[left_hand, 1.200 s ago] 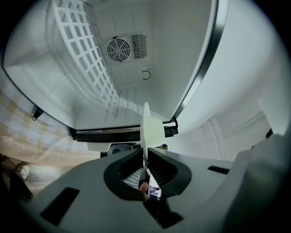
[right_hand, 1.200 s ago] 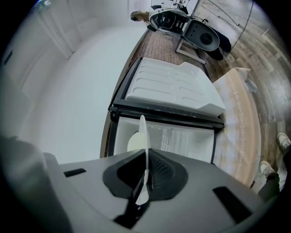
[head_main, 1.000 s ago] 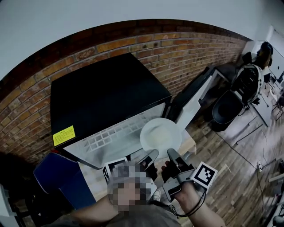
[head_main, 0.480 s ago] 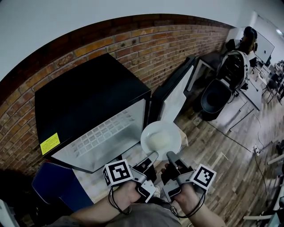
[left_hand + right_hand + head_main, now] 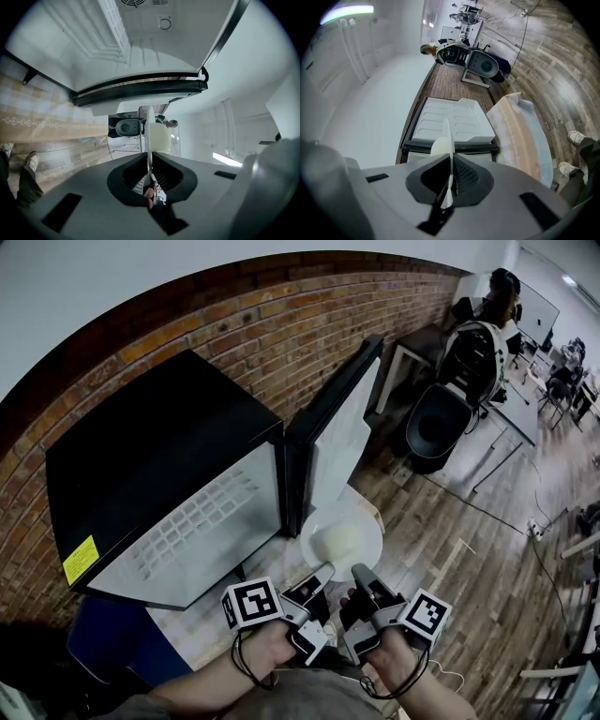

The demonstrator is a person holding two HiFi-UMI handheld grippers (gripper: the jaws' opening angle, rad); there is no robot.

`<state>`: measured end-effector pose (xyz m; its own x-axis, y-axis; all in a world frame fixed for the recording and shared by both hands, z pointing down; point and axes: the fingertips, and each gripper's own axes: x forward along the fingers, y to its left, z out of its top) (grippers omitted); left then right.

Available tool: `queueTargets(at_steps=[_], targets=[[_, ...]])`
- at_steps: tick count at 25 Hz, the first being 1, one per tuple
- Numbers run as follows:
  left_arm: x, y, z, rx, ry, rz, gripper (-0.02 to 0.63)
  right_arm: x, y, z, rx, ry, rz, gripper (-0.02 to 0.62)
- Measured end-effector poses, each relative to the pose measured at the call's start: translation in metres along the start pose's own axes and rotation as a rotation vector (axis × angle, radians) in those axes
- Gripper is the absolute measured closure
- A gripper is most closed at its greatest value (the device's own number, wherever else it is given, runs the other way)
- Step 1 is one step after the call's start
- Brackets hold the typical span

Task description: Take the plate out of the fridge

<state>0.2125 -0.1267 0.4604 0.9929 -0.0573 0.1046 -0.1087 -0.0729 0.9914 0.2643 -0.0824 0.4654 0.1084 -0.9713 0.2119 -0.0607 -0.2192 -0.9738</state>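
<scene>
Head view: black mini fridge (image 5: pixel 141 460) sits on a cloth-covered table (image 5: pixel 202 620) w/ a brick wall (image 5: pixel 234 324) behind it and a yellow sticker (image 5: pixel 80 560) on its near-L corner. The fridge door (image 5: pixel 328 432) hangs wide open, swung out to the R, white liner facing the cavity. The white plate (image 5: pixel 342 538) is outside the fridge, held in the air over the table's R corner, just below the door's lower end.

L gripper (image 5: pixel 323 572) is clamped on the plate's near rim. R gripper (image 5: pixel 360 572) is clamped on the same rim just beside it. Both gripper views show the plate edge-on, pinched btwn closed pads.

The door is the closest obstacle. Its lower edge is just beside the plate's far rim; touching or apart, can't tell. Wood floor (image 5: pixel 469 549) spreads to the R. Further back are a black office chair (image 5: pixel 433 423) and a person (image 5: pixel 502 292) at a desk. R gripper view also shows the holder's shoes (image 5: pixel 576 138) on the floor.

Vs a sec ago: the plate was then in front of the cavity's lower-R corner. It's now past the cavity and level w/ the door's end. The fridge sits further L in the head view and the door looks more edge-on. Both grips on the rim are unchanged.
</scene>
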Motion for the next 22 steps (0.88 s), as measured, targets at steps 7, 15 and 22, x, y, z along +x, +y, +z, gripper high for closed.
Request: queueTargets(at_steps=[7,15,22], targets=[[0.011,0.023,-0.012,-0.014,0.050,0.027,0.568,-0.005,-0.026,0.005,0.037,-0.028,-0.036,0.561],[0.011,0.030,-0.014,-0.021,0.056,0.042,0.568,-0.005,-0.035,0.004,0.048,-0.021,-0.048,0.562],[0.011,0.025,-0.012,-0.021,0.037,0.034,0.568,-0.004,-0.030,0.006,0.040,-0.012,-0.036,0.561]])
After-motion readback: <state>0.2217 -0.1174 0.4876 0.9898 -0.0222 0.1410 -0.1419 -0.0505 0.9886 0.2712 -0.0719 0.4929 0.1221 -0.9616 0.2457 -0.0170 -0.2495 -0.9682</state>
